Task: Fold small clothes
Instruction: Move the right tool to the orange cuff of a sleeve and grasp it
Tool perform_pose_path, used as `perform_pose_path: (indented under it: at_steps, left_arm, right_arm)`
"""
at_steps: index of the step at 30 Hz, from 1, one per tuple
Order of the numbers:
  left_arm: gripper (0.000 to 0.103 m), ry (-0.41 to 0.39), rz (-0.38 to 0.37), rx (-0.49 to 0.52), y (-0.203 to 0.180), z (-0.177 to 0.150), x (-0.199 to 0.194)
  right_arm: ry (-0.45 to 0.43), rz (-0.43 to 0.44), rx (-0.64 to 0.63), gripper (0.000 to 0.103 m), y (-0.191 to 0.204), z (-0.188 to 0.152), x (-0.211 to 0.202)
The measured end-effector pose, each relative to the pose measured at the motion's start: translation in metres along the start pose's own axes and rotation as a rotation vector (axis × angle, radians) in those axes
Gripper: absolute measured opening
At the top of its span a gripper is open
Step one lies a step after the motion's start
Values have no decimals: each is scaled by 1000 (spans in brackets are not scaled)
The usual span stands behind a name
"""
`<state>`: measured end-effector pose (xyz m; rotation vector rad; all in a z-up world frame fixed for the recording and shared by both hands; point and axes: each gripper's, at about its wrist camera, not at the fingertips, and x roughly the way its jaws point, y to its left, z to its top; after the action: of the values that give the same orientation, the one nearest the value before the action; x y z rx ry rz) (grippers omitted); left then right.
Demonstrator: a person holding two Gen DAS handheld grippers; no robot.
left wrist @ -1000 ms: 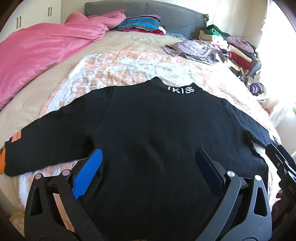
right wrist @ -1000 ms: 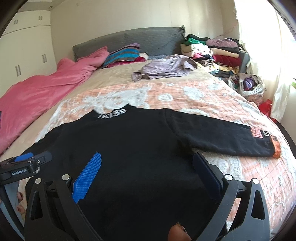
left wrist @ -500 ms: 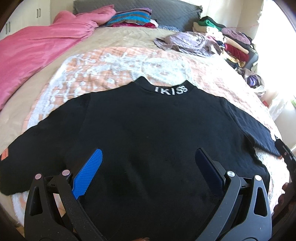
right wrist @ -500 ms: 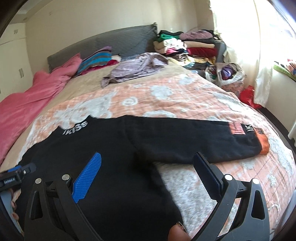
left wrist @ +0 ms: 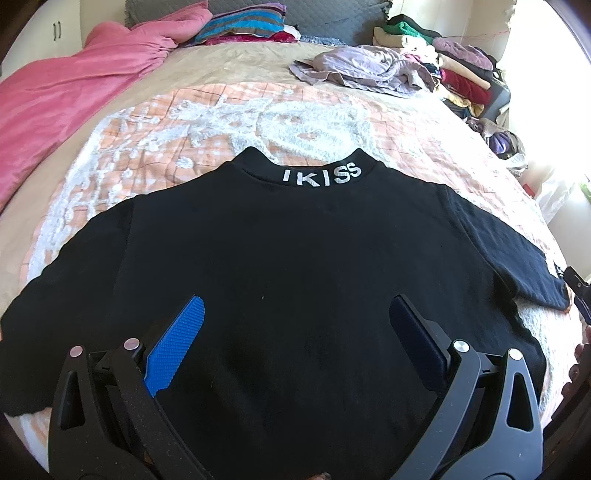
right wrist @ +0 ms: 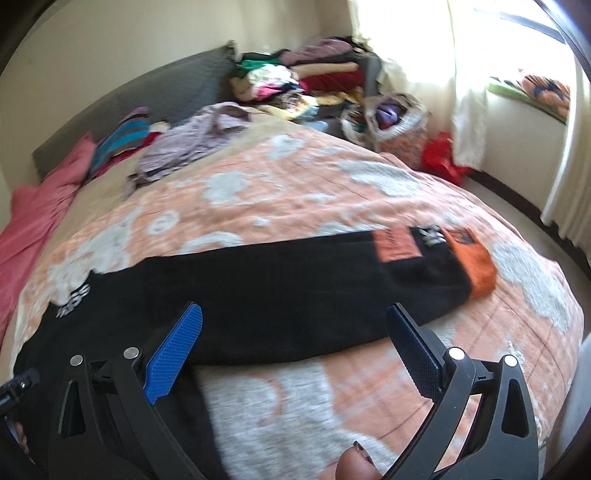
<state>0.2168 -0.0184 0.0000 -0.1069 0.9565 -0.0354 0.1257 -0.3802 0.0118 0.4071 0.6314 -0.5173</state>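
Note:
A black long-sleeved sweater (left wrist: 295,251) with white "IKISS" lettering on its collar (left wrist: 320,176) lies flat and spread out on the bed. My left gripper (left wrist: 295,325) is open and empty, hovering over the sweater's lower body. My right gripper (right wrist: 295,332) is open and empty above the sweater's right sleeve (right wrist: 295,284), which stretches out to an orange cuff (right wrist: 476,264) with an orange patch. The right gripper's tip shows at the left view's right edge (left wrist: 578,288).
The bed has an orange and white quilt (left wrist: 258,122). A pink duvet (left wrist: 66,81) lies at the left, a lilac garment (left wrist: 354,68) and striped cushions (left wrist: 243,27) near the headboard. Piled clothes (right wrist: 303,81) and a basket (right wrist: 395,118) stand beside the bed's right side.
The left gripper has moved forward and right, centring over the sweater body. The right gripper has swung right, from the sweater body towards the right sleeve and cuff. Both stayed open.

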Motion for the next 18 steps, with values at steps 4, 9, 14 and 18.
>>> perform_pose_path:
  at_steps: [4,9,14,18]
  left_arm:
    - [94,10,6,4,-2,7,11]
    - [94,24,6,6,-8,16,26]
    - [94,30,25,13,-10,25,43]
    - [94,46,32,-5,-3,27,55]
  right_arm:
    - [32,-64,61,99,-28,1,14]
    - [85,-95,164,99,-67,1,31]
    - [141,-77,329,99,-112,-2,57]
    - [96,-32,418,99,-132,3,64]
